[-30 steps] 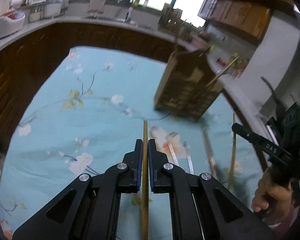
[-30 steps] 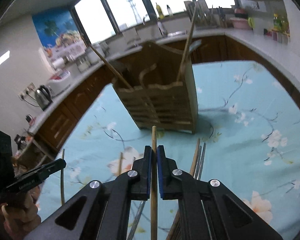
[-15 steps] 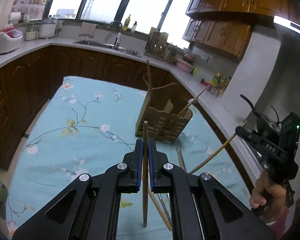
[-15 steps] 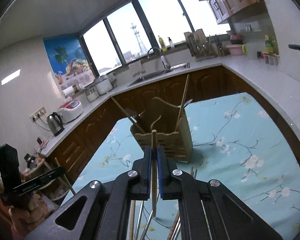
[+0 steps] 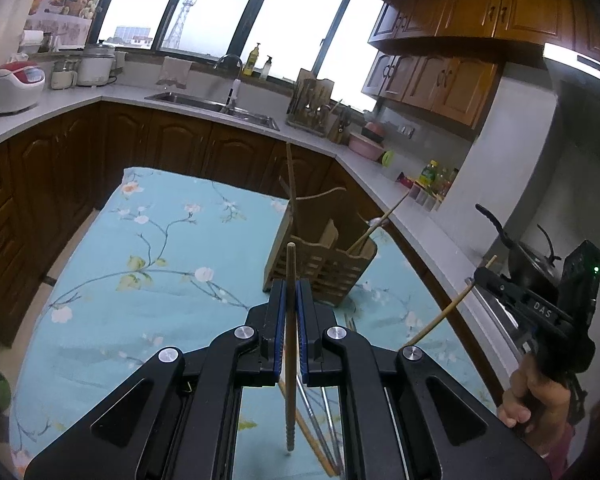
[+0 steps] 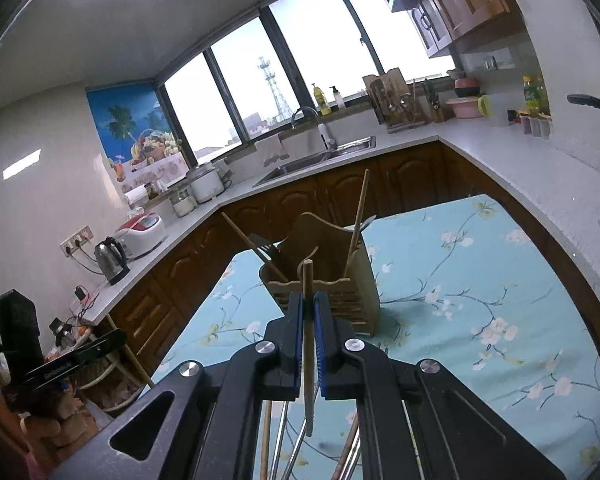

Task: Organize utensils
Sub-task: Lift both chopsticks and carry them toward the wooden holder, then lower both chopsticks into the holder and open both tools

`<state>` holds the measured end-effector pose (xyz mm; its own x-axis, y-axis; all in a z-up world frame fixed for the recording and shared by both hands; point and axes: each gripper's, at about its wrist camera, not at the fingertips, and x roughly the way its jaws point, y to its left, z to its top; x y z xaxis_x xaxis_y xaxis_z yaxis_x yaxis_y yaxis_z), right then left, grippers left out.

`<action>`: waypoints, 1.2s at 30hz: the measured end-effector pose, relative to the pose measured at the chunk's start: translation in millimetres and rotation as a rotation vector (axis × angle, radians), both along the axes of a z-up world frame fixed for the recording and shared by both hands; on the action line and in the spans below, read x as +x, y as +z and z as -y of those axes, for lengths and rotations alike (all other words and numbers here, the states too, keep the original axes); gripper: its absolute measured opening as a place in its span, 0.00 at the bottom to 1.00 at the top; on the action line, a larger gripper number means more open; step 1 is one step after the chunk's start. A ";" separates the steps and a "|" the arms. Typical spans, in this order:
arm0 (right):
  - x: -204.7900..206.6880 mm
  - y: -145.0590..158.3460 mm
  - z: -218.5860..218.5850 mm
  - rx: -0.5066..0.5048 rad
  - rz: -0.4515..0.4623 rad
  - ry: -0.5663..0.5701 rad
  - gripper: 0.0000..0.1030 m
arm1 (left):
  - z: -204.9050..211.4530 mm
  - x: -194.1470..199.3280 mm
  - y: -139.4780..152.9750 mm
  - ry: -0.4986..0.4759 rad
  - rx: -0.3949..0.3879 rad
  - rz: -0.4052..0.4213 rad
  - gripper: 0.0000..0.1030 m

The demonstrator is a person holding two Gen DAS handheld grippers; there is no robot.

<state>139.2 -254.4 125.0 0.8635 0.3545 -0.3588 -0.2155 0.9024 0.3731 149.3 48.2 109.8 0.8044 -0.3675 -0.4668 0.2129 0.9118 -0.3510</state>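
left gripper (image 5: 288, 294): clamped on a wooden chopstick (image 5: 290, 344), blue pads tight on both sides of the shaft
left chopstick axis: runs along the fingers; blunt end sticks out past the fingertips toward the wooden utensil holder (image 5: 320, 268), ridged thin end trails back under the gripper body
left pose: held up off the floral tablecloth (image 5: 148, 280), angled forward and slightly down, lined up on the holder's near face
right gripper (image 6: 308, 314): clenched on a second chopstick (image 6: 309, 344), pads tight on the shaft
right chopstick axis: along the fingers too; square end pokes past the tips toward the holder (image 6: 332, 292), thin end hangs behind and below the jaws
right pose: raised above the cloth (image 6: 480, 300), pointed at the holder from its other side. Seen from the left wrist cam, the right gripper (image 5: 476, 276) sits to the right of the holder and well apart from it, person's hand (image 5: 536, 396) wrapped on the grip, its chopstick (image 5: 448, 312) slanting down-left
holder: upright on the cloth, slatted front, high curved back; chopsticks lean out of the outer compartments, a dark slotted spatula (image 6: 266, 250) in the left one as the right cam sees it
loose utensils: chopsticks and metal pieces (image 6: 288, 440) flat on the cloth on the near side of the holder, under both grippers, mostly hidden by the gripper bodies
behind holder: counter with sink (image 6: 320, 160) under the window
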 end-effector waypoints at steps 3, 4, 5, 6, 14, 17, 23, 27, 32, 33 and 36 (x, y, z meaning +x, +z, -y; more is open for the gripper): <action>1.2 3.1 0.9 0.006 0.007 -0.004 0.05 | 2.2 5.3 4.5 0.000 -0.004 0.012 0.04; 2.6 4.3 1.6 0.005 0.009 -0.005 0.05 | 2.9 6.7 6.1 -0.003 -0.006 0.016 0.04; 4.0 5.3 2.9 0.006 0.012 -0.006 0.05 | 3.8 9.0 8.1 -0.009 -0.008 0.020 0.04; 5.5 7.0 4.0 0.007 0.016 -0.007 0.05 | 4.6 11.8 9.8 -0.010 -0.009 0.024 0.04; 17.4 30.8 13.3 0.018 0.078 -0.038 0.05 | 12.1 35.4 46.2 -0.022 -0.015 0.107 0.04; 26.0 46.6 19.1 0.027 0.118 -0.061 0.05 | 16.6 49.5 66.4 -0.009 -0.007 0.161 0.04; 53.5 76.0 27.2 0.046 0.185 -0.097 0.05 | 22.0 94.2 98.8 0.045 -0.044 0.230 0.04; 76.6 85.1 28.4 0.045 0.209 -0.118 0.05 | 28.8 123.5 108.5 0.091 -0.056 0.269 0.04; 104.2 84.1 23.5 0.011 0.222 -0.138 0.05 | 43.5 160.5 97.1 0.142 -0.049 0.271 0.04; 109.7 80.9 22.6 0.005 0.220 -0.141 0.05 | 46.4 166.8 91.2 0.146 -0.046 0.267 0.04; 121.8 69.0 17.8 -0.016 0.214 -0.143 0.05 | 54.7 178.8 70.8 0.155 -0.039 0.245 0.04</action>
<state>261.0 -272.2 194.0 0.9613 0.2188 -0.1672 -0.1574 0.9349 0.3182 328.1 -6.5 180.6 0.9394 -0.2454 -0.2392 0.1551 0.9269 -0.3418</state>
